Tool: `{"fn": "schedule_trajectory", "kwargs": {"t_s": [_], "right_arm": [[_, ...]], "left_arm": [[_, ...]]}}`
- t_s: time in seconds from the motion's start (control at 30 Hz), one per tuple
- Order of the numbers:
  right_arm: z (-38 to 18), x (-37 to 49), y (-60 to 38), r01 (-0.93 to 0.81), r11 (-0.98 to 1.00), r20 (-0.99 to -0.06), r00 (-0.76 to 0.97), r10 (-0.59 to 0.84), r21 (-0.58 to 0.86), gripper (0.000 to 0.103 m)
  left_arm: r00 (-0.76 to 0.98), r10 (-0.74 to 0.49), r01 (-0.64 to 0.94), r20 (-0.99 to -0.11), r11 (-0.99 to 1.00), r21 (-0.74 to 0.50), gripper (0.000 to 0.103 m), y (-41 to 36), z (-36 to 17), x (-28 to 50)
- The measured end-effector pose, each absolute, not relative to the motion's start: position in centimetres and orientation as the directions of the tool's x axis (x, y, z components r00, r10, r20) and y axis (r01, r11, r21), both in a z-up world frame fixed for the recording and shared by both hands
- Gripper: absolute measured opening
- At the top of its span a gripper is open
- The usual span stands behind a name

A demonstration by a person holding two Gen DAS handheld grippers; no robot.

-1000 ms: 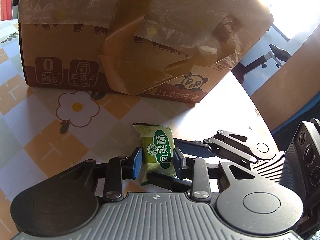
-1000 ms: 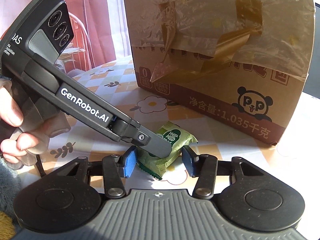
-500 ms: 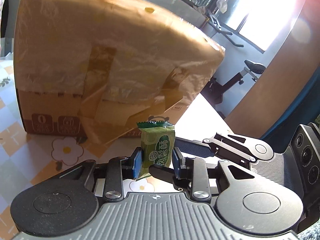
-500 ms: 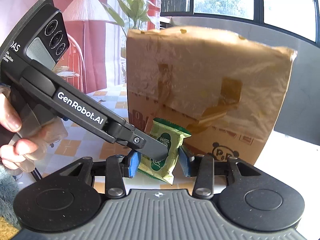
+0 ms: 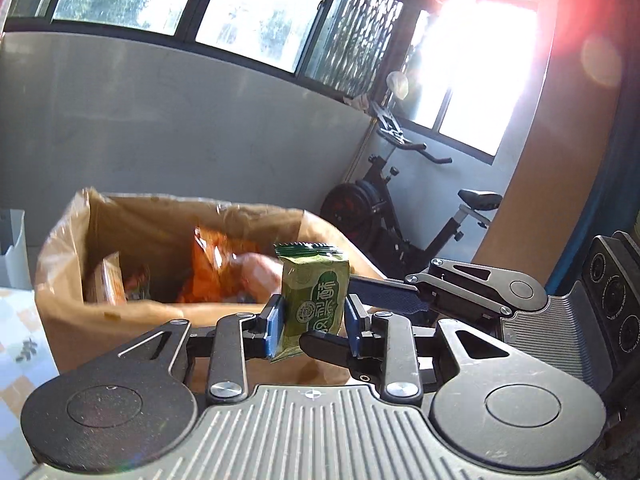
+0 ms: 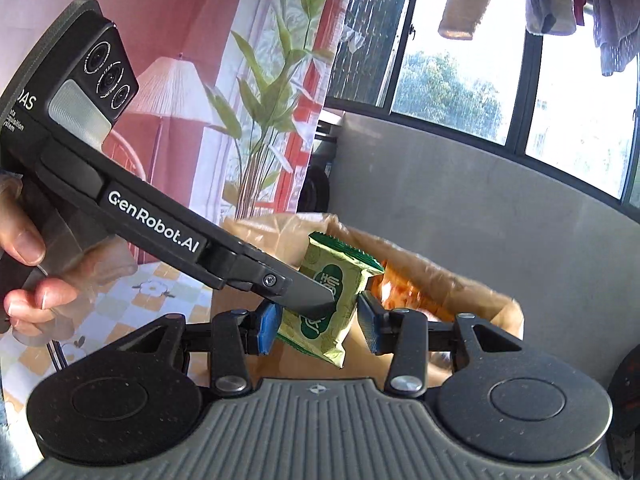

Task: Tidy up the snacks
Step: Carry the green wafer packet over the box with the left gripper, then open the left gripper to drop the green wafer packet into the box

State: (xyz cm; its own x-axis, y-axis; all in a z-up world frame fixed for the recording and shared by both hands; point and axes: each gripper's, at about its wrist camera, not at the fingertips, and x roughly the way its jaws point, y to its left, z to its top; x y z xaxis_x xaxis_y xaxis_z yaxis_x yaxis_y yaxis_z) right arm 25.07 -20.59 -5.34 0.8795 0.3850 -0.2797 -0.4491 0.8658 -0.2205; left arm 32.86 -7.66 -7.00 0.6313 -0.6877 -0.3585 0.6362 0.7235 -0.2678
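A small green snack packet (image 5: 313,300) stands upright between the blue pads of my left gripper (image 5: 314,322), which is shut on it. The same packet (image 6: 334,300) shows in the right wrist view, with my right gripper (image 6: 318,322) around it; its right pad stands slightly apart from the packet. Both grippers hold it at the near rim of an open cardboard box (image 5: 132,320) lined with a plastic bag. Orange snack bags (image 5: 212,268) lie inside the box, which also shows in the right wrist view (image 6: 460,292).
The box stands on a table with a flower-patterned checked cloth (image 6: 160,292). An exercise bike (image 5: 400,216) stands behind right by a grey wall (image 5: 180,120). A plant and a lamp (image 6: 168,92) are at the left. My hand (image 6: 24,264) holds the left gripper's handle.
Both grippers have lifted the green packet from the table up to the box's top rim. The box's open inside has come into view.
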Motion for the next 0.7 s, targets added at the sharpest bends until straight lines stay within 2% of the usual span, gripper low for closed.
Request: {"fn": "schedule_trajectory", "kwargs": {"t_s": [0.1, 0.27, 0.47, 0.57, 0.6, 0.63, 0.7], "right_arm": [[-3.9, 27.5, -20.1, -0.455, 0.858, -0.257, 0.882, 0.396, -0.237, 0.044], [-4.3, 31.9, -18.6, -0.442, 0.854, -0.269, 0.888, 0.373, -0.274, 0.044], [-6.0, 36.4, -17.6, -0.447, 0.878, -0.398, 0.846, 0.354, -0.168, 0.045], [-6.0, 37.1, -17.9, -0.422, 0.899, -0.438, 0.834, 0.335, -0.115, 0.047], [-5.8, 37.1, -17.9, -0.402, 0.907, -0.442, 0.842, 0.311, -0.128, 0.054], [-5.7, 36.9, -17.8, -0.381, 0.912, -0.439, 0.853, 0.282, -0.154, 0.060], [-5.4, 36.3, -18.0, -0.352, 0.913, -0.431, 0.870, 0.239, -0.204, 0.065]], "left_arm": [[0.656, -0.668, 0.621, -0.351, 0.742, -0.253, 0.034, -7.5, -5.9, 34.9], [0.674, -0.619, 0.562, -0.403, 0.784, -0.265, 0.034, -6.7, -6.1, 38.0], [0.688, -0.547, 0.462, -0.477, 0.837, -0.294, 0.035, -7.3, -8.3, 40.5], [0.700, -0.511, 0.422, -0.498, 0.859, -0.290, 0.049, -7.5, -8.1, 40.8], [0.705, -0.502, 0.414, -0.501, 0.865, -0.283, 0.059, -7.5, -8.0, 40.7], [0.712, -0.495, 0.412, -0.498, 0.869, -0.274, 0.064, -7.4, -7.8, 40.5], [0.724, -0.483, 0.406, -0.492, 0.875, -0.262, 0.068, -6.6, -7.7, 40.3]]}}
